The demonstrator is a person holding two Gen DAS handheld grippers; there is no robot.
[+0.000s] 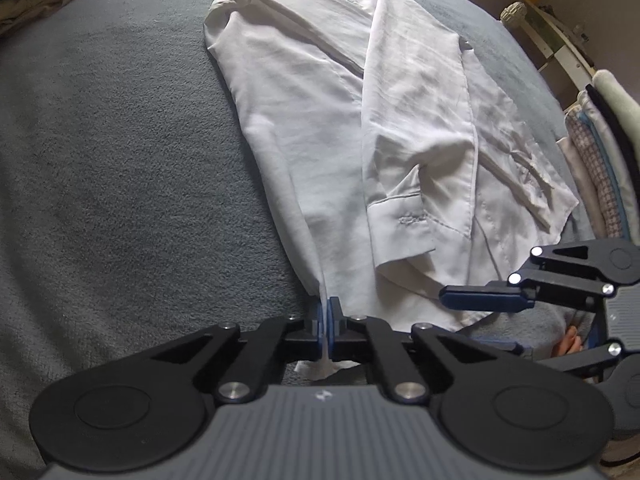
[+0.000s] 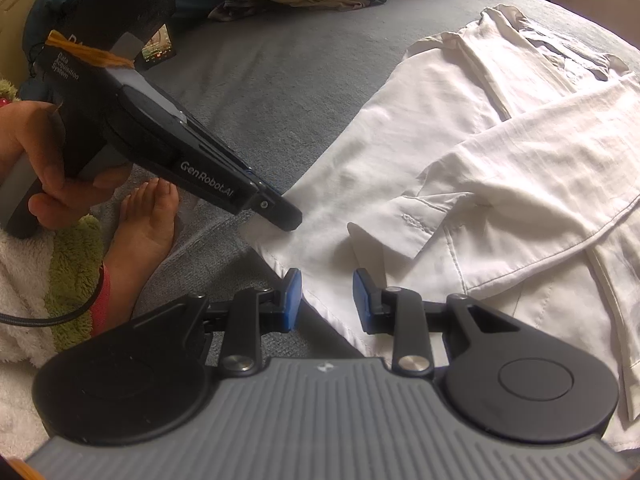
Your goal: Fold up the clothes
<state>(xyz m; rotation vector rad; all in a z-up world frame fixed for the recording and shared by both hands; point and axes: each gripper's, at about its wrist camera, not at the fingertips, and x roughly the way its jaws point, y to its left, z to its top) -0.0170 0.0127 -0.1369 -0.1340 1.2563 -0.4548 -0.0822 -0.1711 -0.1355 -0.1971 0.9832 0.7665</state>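
Jaws of the left gripper (image 1: 327, 322) are clamped on the near hem corner of the white shirt (image 1: 320, 128) spread on the grey bed (image 1: 120, 160), while the right gripper (image 2: 326, 300) is held open over the hem, which should be pinched equally before lifting.

I see a shirt (image 1: 360, 120) spread on the bed (image 1: 120, 160), sleeve (image 1: 408, 140) folded across its front; my left gripper (image 1: 327, 320) pinches its near-left hem corner, my right gripper (image 2: 327, 300) straddles the hem beside it.
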